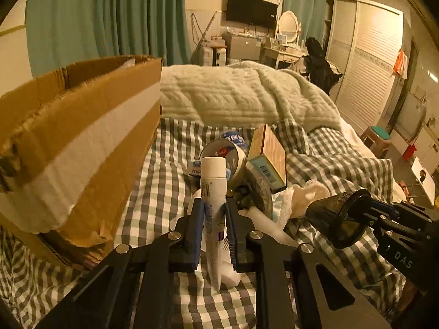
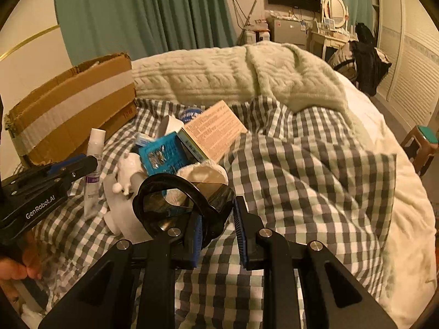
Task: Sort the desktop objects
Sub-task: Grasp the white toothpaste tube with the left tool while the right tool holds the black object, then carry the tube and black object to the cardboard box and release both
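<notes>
Beside the cardboard box, on the bed, we have our left claw clamped on the white tube, right claw gripping a dark cup. Neither boxed yet; pile remains.

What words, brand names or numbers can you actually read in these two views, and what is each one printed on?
"GenRobot.AI": on the body of the left gripper.
"DAS": on the body of the right gripper, rest cut off.
White tube: barcode and blue print, too blurred to read.
Wood-pattern box: dense small print, unreadable.
Blue packet: print too small.
Cardboard box: reddish mark near its corner, unclear.
</notes>
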Demonstrator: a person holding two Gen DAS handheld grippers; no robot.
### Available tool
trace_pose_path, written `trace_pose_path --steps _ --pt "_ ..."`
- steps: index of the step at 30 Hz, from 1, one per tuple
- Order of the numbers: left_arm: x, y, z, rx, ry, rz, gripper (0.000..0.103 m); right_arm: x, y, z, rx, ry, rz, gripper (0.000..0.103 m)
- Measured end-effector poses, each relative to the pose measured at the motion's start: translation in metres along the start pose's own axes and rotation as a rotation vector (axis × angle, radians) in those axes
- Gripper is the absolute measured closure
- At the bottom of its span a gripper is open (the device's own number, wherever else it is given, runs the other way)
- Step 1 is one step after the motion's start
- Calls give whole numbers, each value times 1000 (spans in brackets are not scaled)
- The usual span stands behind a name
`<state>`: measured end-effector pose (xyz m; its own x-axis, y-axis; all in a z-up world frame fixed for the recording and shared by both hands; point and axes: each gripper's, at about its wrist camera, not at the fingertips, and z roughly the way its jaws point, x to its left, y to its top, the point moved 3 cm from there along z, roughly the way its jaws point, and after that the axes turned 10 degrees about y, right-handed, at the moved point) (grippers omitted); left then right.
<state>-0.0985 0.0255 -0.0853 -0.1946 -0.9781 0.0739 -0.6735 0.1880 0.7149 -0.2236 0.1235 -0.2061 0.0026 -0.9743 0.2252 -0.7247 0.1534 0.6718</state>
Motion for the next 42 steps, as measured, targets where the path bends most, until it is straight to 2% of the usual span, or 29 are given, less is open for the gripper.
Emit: trace_pose_path --steps 9,17,23,29,32,38,42 --pt "13 10 -17 -24 -11 -70 87 20 15 -17 -24 10 -55 83" --pt "12 35 -63 -137 -20 -55 87 49 41 -46 -66 25 -137 83" --pt "27 73 -101 -214 -31 -75 87 83 76 -72 -110 41 -219 83" --pt "76 111 -118 -237 22 -131 87 129 120 -94 -159 85 -281 83" --pt "109 125 -120 -235 82 -167 87 154 139 -95 -169 101 -308 83" --pt "166 136 -108 -194 201 -206 87 209 163 -56 -123 167 -332 83" --pt "189 133 -89 -143 248 -215 87 231 166 -15 -86 139 -345 83"
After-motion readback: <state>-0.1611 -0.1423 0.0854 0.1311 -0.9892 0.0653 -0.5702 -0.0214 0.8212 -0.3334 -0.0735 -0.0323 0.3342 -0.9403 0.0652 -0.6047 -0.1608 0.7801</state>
